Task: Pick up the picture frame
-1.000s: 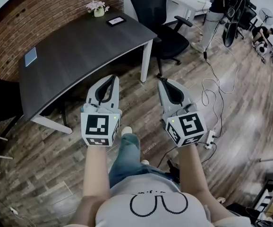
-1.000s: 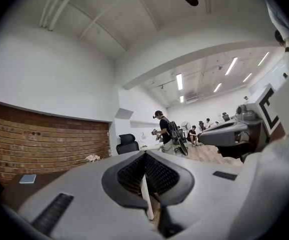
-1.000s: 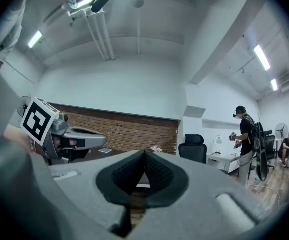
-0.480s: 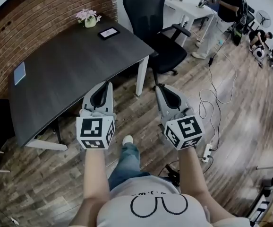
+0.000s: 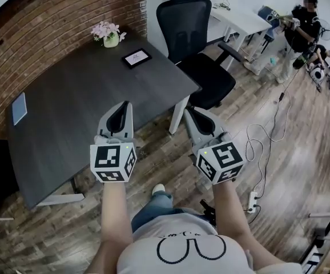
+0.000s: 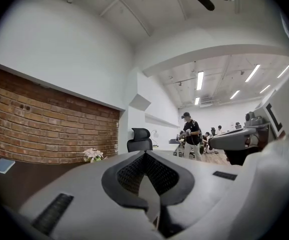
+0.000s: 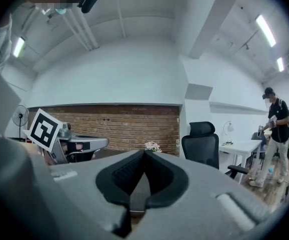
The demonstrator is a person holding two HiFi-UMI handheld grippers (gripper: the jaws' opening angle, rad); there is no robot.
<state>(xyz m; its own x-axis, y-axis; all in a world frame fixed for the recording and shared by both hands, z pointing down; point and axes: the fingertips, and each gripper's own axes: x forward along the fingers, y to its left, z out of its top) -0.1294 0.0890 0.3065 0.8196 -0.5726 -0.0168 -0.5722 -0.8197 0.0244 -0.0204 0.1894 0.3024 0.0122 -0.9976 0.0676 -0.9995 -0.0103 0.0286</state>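
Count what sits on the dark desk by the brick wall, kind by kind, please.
Small black-rimmed picture frame: 1
White pot of pale pink flowers: 1
Flat light-blue rectangular pad or booklet: 1
Total: 3

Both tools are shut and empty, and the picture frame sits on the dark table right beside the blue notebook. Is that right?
One error: the picture frame sits on the dark table near the flower pot, far from the blue notebook, as the head view shows. The left tool and right tool are indeed shut and empty.
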